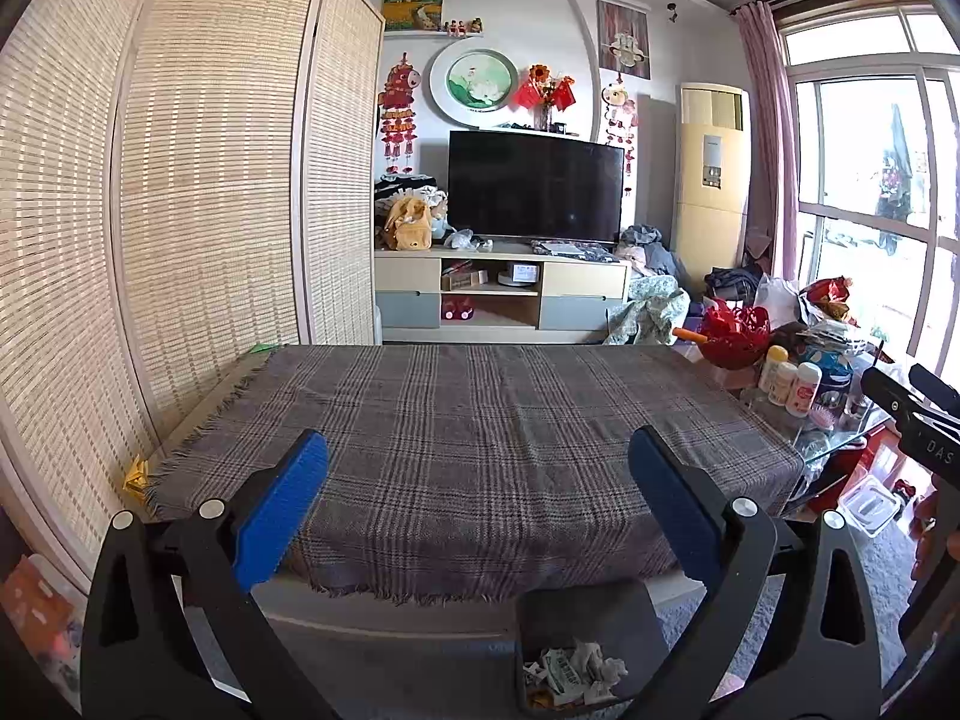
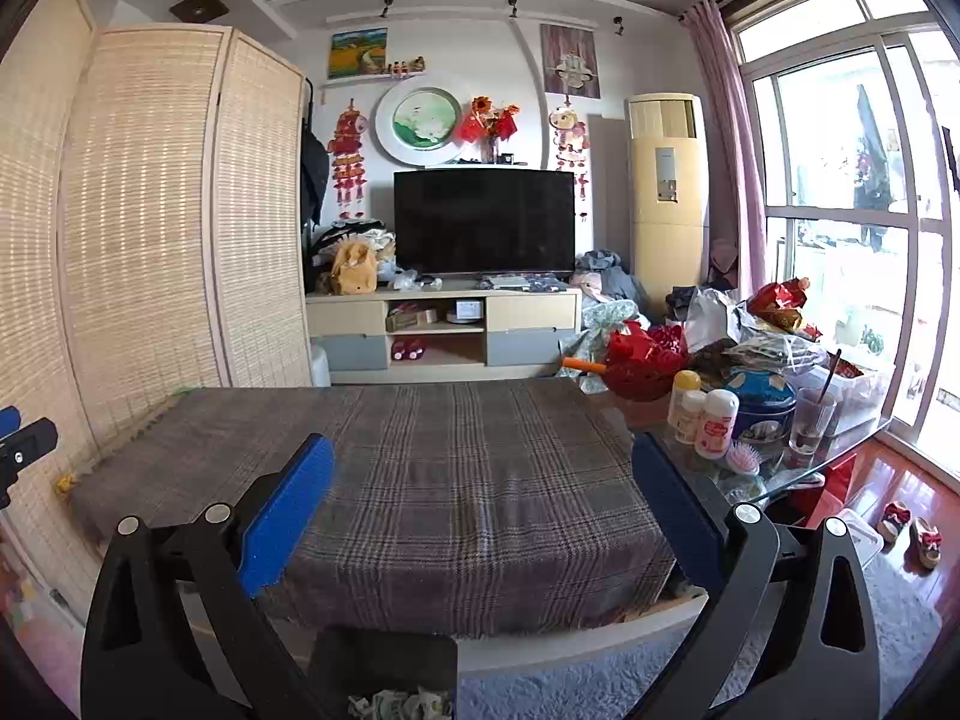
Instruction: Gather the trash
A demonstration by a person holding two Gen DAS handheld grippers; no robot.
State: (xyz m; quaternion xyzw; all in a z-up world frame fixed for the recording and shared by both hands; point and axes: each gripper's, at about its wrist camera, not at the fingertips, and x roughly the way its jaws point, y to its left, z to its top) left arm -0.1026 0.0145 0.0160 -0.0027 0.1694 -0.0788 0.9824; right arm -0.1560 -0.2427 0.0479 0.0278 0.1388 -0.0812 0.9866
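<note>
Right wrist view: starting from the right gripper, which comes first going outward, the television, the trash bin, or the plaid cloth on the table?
From the right gripper, which is open and empty:
1. Trash bin, just below it at the table's near edge, with crumpled paper inside.
2. Plaid cloth, spread across the table ahead.
3. Television, farthest, on the cabinet by the back wall.

Left wrist view: I look forward along its fingers, from just off the near edge of the grey plaid cloth-covered table [image 1: 480, 444], level and facing the black flat-screen television [image 1: 534, 192] at 12 o'clock. Right wrist view: same heading, set further right, cluttered glass side table [image 2: 774, 480] near at 2 o'clock. Shared: plaid table, television, woven bamboo folding screen [image 1: 204, 180] at 10 o'clock, dark bin of crumpled paper [image 1: 576, 669] at 6 o'clock.
</note>
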